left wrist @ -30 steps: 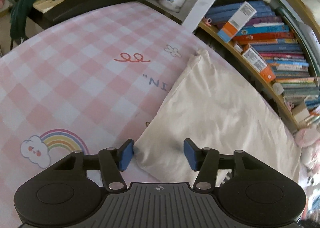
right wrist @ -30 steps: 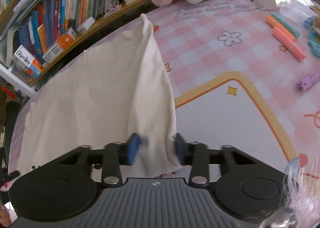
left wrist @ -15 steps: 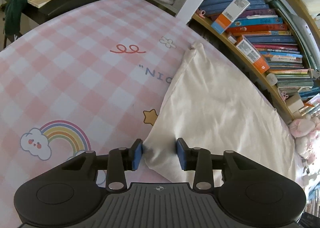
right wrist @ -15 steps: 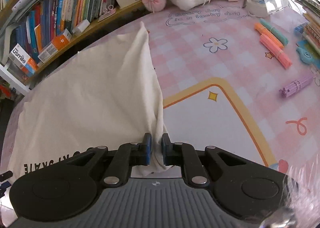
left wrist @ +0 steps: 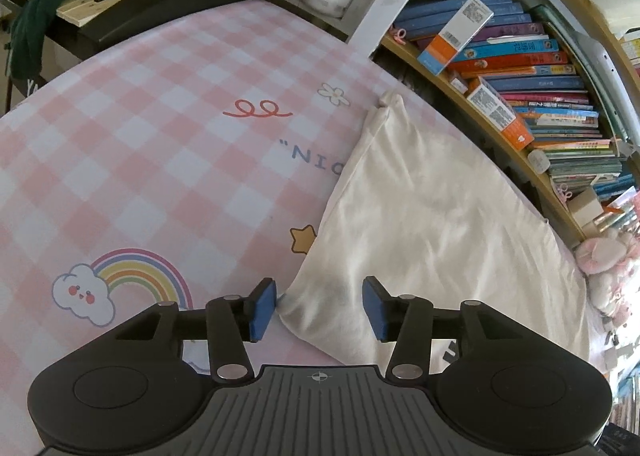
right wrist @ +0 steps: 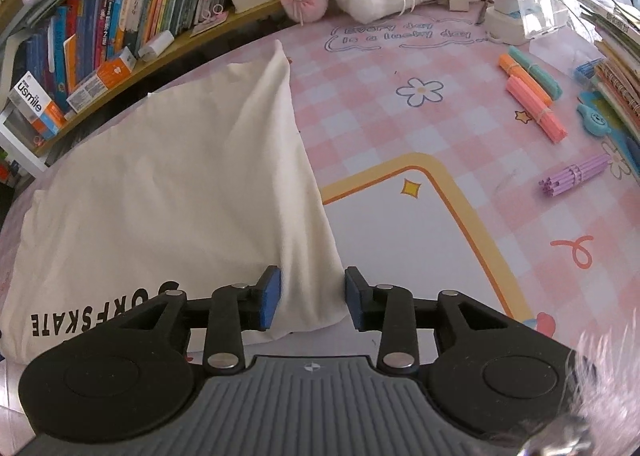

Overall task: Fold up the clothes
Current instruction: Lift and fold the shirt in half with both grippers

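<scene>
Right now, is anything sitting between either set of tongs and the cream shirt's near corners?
Nothing visible is. The left tongs are open with a near corner of the cream shirt lying between the pads. The right tongs are open around the other near corner. The markers lie well off to the side.

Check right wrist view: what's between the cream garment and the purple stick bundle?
Only bare pink checked mat with its yellow-bordered white panel separates the cream garment from the purple stick bundle, in the right wrist view.
</scene>
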The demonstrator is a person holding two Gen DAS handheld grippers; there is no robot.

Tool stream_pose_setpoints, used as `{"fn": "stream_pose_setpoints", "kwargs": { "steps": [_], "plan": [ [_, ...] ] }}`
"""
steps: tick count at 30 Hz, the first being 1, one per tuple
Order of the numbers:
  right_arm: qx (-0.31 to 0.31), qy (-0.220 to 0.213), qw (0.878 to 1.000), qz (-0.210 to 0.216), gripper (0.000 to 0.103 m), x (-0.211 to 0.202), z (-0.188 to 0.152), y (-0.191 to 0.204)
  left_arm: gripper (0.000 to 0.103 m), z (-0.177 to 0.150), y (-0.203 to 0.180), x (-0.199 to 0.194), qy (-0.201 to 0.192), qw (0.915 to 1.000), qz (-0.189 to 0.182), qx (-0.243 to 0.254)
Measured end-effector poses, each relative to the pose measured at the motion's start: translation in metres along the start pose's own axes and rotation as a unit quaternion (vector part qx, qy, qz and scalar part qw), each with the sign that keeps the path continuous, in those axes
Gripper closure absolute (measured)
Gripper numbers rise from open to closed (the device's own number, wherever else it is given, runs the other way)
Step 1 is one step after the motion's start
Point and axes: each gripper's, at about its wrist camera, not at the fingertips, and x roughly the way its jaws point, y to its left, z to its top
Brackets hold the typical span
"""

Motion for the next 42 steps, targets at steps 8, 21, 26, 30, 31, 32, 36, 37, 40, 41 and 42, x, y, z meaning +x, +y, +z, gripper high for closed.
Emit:
{"fn": "stream_pose_setpoints", "kwargs": {
  "steps": [8, 21, 26, 30, 31, 32, 36, 37, 40, 41, 42],
  "plan": [
    [0.001, 0.001, 1.0, -0.003, 0.065, 0.0, -0.003, -0.001, 0.056, 0.003, 0.008, -0.006, -0.015, 0.9998, 0.009, -0.011],
    [-0.001, 0.004, 1.0, 0.002, 0.059, -0.001, -0.006, -0.002, 0.056, 0.0, 0.017, -0.01, -0.02, 0.9995, 0.013, -0.021],
    [-0.009, 0.004, 1.0, 0.001, 0.059, 0.0, -0.007, 0.0, 0.057, -0.003, 0.02, -0.008, -0.016, 0.9996, 0.007, -0.024],
    [-0.009, 0.001, 1.0, 0.002, 0.063, 0.001, -0.008, 0.0, 0.059, -0.004, 0.018, 0.0, -0.01, 0.9994, -0.006, -0.032],
    [-0.01, 0.0, 1.0, 0.002, 0.068, 0.001, -0.008, 0.0, 0.06, -0.005, 0.017, 0.002, -0.011, 0.9992, -0.01, -0.037],
    [-0.012, 0.0, 1.0, 0.002, 0.072, 0.002, -0.008, 0.001, 0.067, -0.005, 0.016, 0.003, -0.012, 0.9991, -0.011, -0.038],
    [-0.033, 0.003, 0.999, 0.004, 0.089, 0.005, -0.008, 0.005, 0.09, -0.006, 0.013, 0.009, 0.003, 0.9989, -0.026, -0.04],
    [-0.037, 0.0, 0.999, 0.001, 0.093, 0.005, -0.007, 0.007, 0.091, -0.005, 0.014, 0.008, 0.005, 0.9983, -0.038, -0.045],
    [-0.032, -0.034, 0.999, 0.008, 0.095, -0.015, -0.001, 0.007, 0.092, 0.004, 0.009, -0.02, -0.029, 0.9955, -0.08, -0.041],
    [-0.033, -0.039, 0.999, 0.01, 0.095, -0.019, 0.0, 0.006, 0.092, 0.007, 0.005, -0.029, -0.036, 0.9956, -0.083, -0.023],
    [-0.037, -0.039, 0.998, 0.01, 0.095, -0.022, 0.0, 0.006, 0.092, 0.009, 0.003, -0.033, -0.036, 0.9962, -0.08, -0.006]
  ]
}}
